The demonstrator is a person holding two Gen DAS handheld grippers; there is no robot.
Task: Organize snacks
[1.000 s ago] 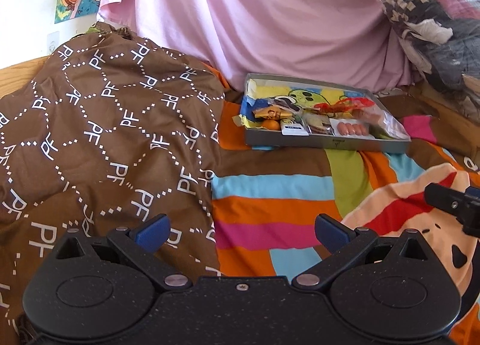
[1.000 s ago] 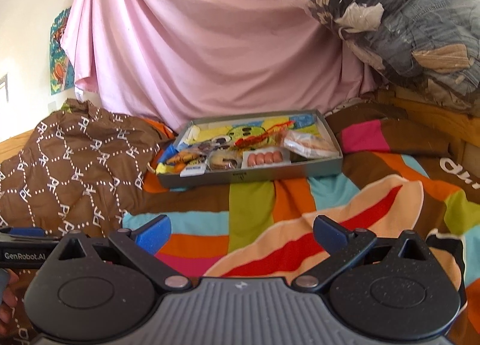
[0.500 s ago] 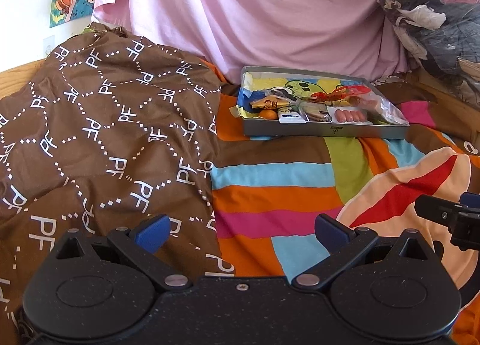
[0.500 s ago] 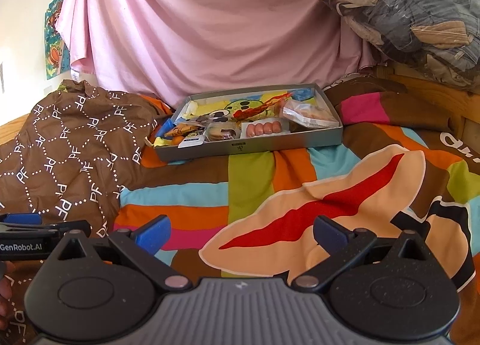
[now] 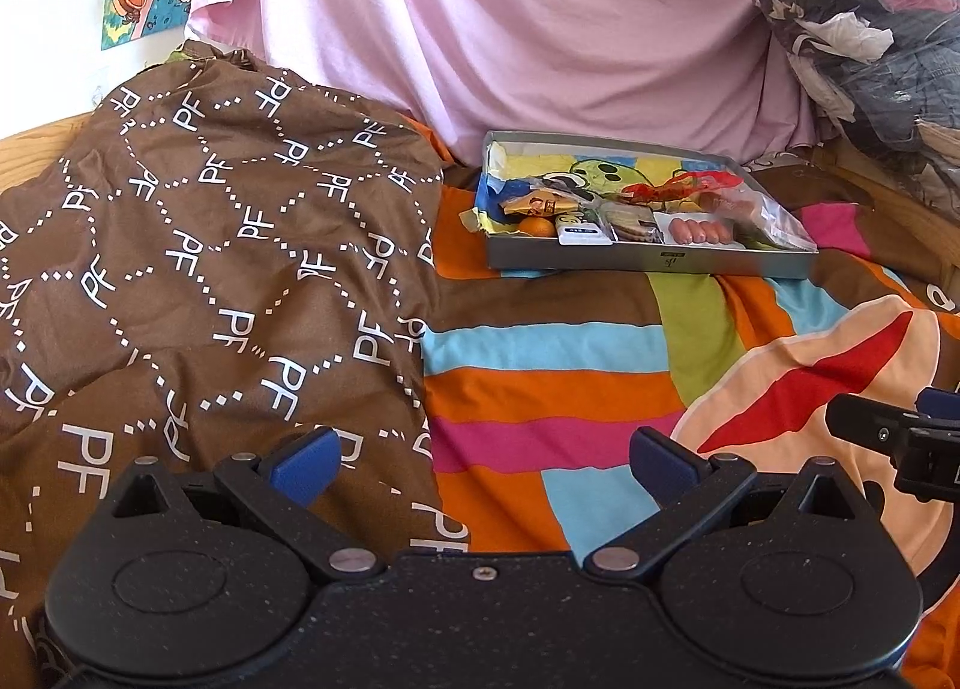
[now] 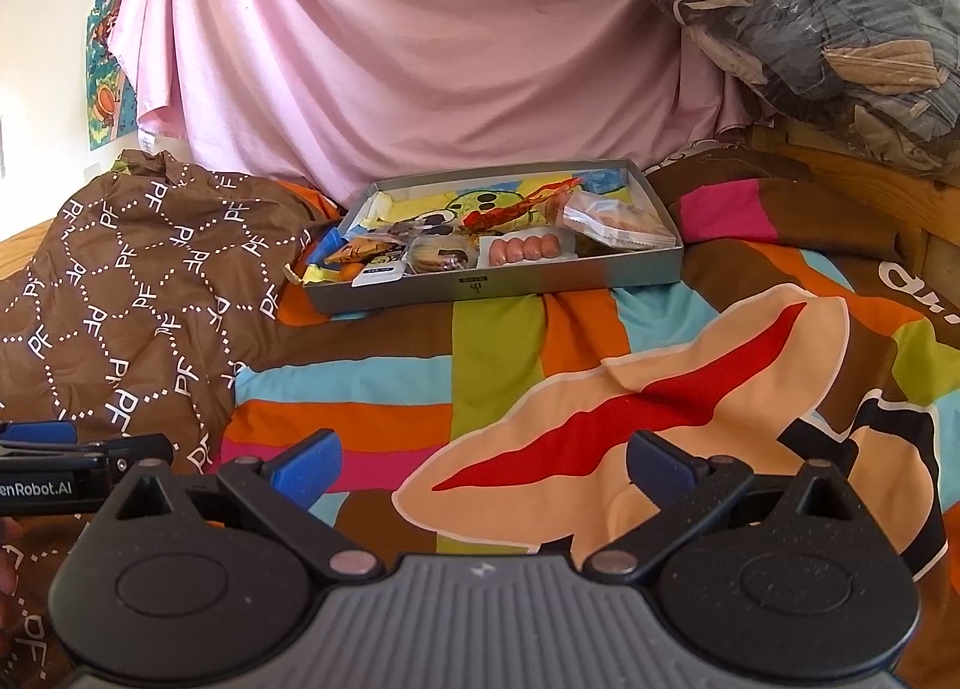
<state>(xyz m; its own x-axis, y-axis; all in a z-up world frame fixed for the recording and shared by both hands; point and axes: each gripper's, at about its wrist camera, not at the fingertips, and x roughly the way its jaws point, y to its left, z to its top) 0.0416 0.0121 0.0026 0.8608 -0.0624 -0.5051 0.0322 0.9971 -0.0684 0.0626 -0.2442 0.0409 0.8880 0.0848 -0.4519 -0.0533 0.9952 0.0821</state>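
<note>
Both grippers hang wide apart and empty over a bed, well short of a tray of snacks.

The left gripper (image 5: 483,464) has its blue-tipped fingers spread over the edge of a brown blanket (image 5: 210,269) and the striped bedsheet (image 6: 492,365); the right gripper (image 6: 483,464) is spread the same way over the sheet. The grey tray (image 6: 498,284) rests on the sheet in front of a pink curtain (image 6: 420,59), holding a pack of sausages (image 6: 525,249), a clear bag of biscuits (image 6: 618,224), a small orange (image 5: 536,226) and other wrapped packets.
</note>
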